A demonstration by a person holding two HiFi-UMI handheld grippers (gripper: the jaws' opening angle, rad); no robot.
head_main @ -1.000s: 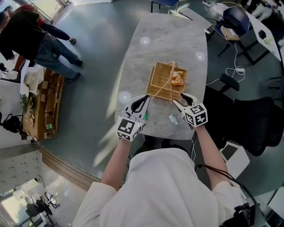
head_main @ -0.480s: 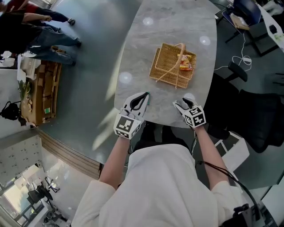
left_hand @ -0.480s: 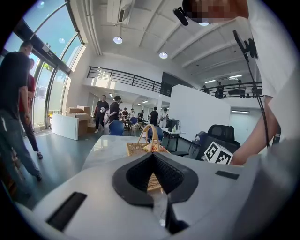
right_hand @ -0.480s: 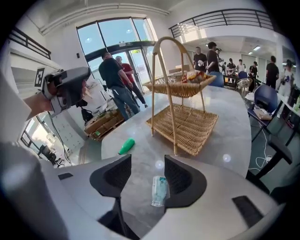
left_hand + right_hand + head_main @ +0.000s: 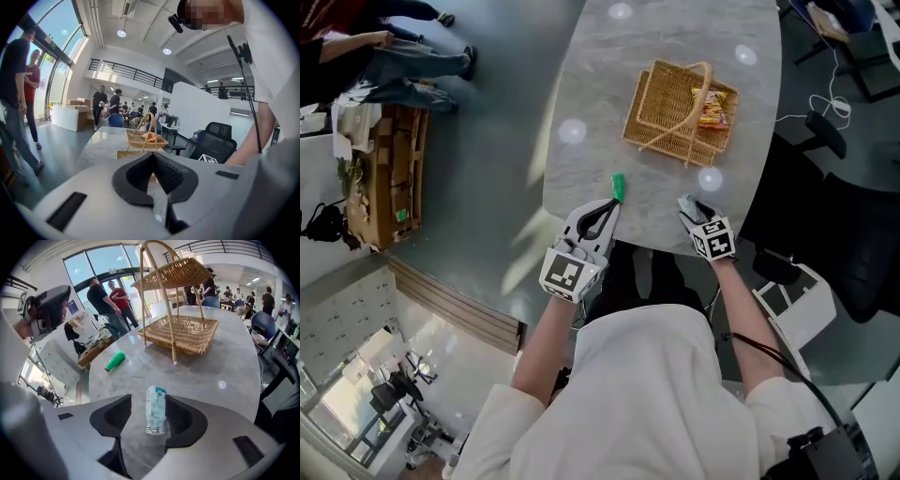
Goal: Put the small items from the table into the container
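A wicker basket (image 5: 675, 108) (image 5: 185, 331) (image 5: 142, 139) with a handle stands on the grey table (image 5: 609, 84), and an orange snack packet (image 5: 713, 106) lies in it. Just ahead of my left gripper (image 5: 607, 208) (image 5: 152, 157) a small green item (image 5: 618, 186) (image 5: 115, 361) lies on the table. That gripper's jaws meet at the tips and nothing shows between them. My right gripper (image 5: 687, 202) (image 5: 149, 416) is open at the table's near edge. A small clear packet (image 5: 155, 414) with pale contents lies between its fingers, with a gap on its left side.
The table's near edge runs right under both grippers. People (image 5: 384, 56) stand on the floor at the far left beside a low wooden shelf (image 5: 389, 187). Black office chairs (image 5: 853, 262) are to the right of the table.
The green item, earlier beside the left gripper's jaws, now lies on the table ahead of them. The right gripper has moved over the small clear packet. The basket sits farther off in view.
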